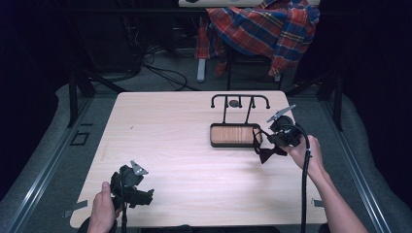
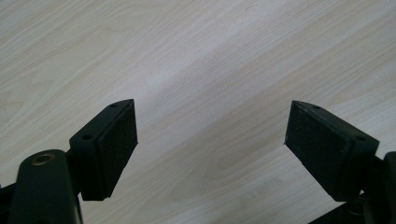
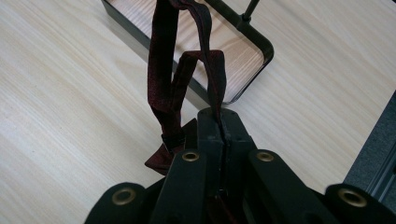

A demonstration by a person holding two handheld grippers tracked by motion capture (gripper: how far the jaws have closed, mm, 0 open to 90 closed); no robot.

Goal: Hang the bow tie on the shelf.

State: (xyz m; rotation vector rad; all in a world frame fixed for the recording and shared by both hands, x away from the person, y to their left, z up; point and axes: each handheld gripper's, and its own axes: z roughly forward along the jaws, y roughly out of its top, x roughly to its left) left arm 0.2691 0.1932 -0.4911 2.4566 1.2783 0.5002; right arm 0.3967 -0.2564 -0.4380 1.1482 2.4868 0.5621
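R gripper (image 3: 219, 116): jaws pressed together on a dark red strap (image 3: 205, 51), pinched right at the tips; the strap's top is cut off by the frame edge. Bow tie (image 1: 269, 153) is seen hanging below the gripper, beside the tray (image 1: 235, 135) w/ its black rack (image 1: 239, 99); tie detail is hard to make out. L gripper (image 2: 210, 140): pads wide apart, bare table (image 1: 184, 160) between, near the front-left edge. Wide open tabletop is left mid-table.
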